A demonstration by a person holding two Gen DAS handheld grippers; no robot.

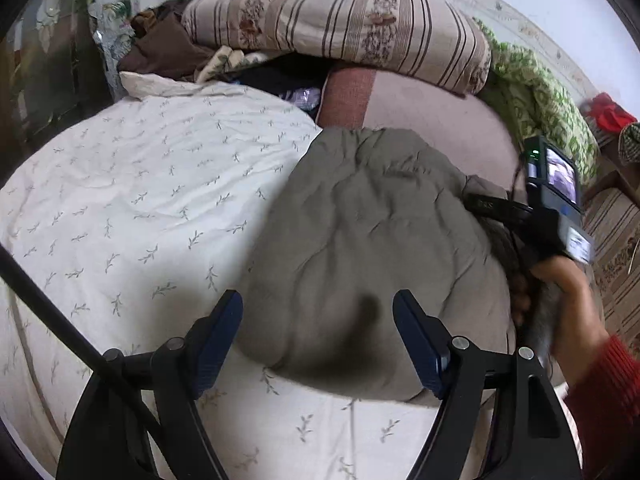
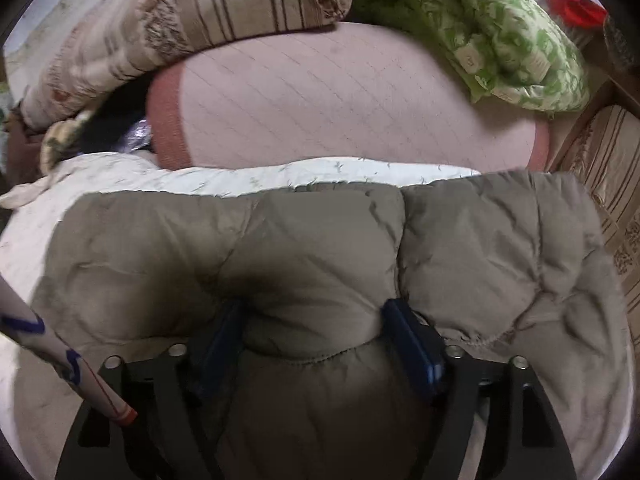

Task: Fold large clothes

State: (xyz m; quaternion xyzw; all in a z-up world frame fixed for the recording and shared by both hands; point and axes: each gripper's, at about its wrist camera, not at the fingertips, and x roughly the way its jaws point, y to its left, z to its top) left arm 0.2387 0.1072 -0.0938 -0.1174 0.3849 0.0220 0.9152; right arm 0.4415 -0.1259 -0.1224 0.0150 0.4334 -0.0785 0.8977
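On the bed, just ahead of the left claw (image 1: 318, 312), lies the padded grey-green jacket (image 1: 372, 240), bunched into a rounded heap on the white leaf-print duvet (image 1: 140, 200). The left claw's fingers stand wide apart over the jacket's near edge with nothing between them. To that claw's left the duvet spreads as a broad bare stretch.

At the jacket's right side the right claw (image 2: 316, 320) has its fingers pressed into the quilted fabric, a fold bulging between them; the fingers are part-way apart around that fold, and I cannot tell for sure whether they pinch it tight. Seen from the left wrist, the person's right hand (image 1: 560, 292), in a red sleeve, grips the device at the jacket's right edge.

Beyond the right claw the jacket's far hem runs straight across, and a narrow strip of duvet shows just past it. Further ahead sits a pale pink quilted mattress pad (image 2: 340, 100) with a darker red border, largely bare. Behind it, to the left, rests a striped floral cushion (image 1: 340, 24), and to the right a green-and-white patterned blanket (image 2: 500, 40) is heaped up. A red item (image 2: 576, 4) lies at the far right corner. Left of the cushion sits dark brown clothing (image 1: 160, 48).
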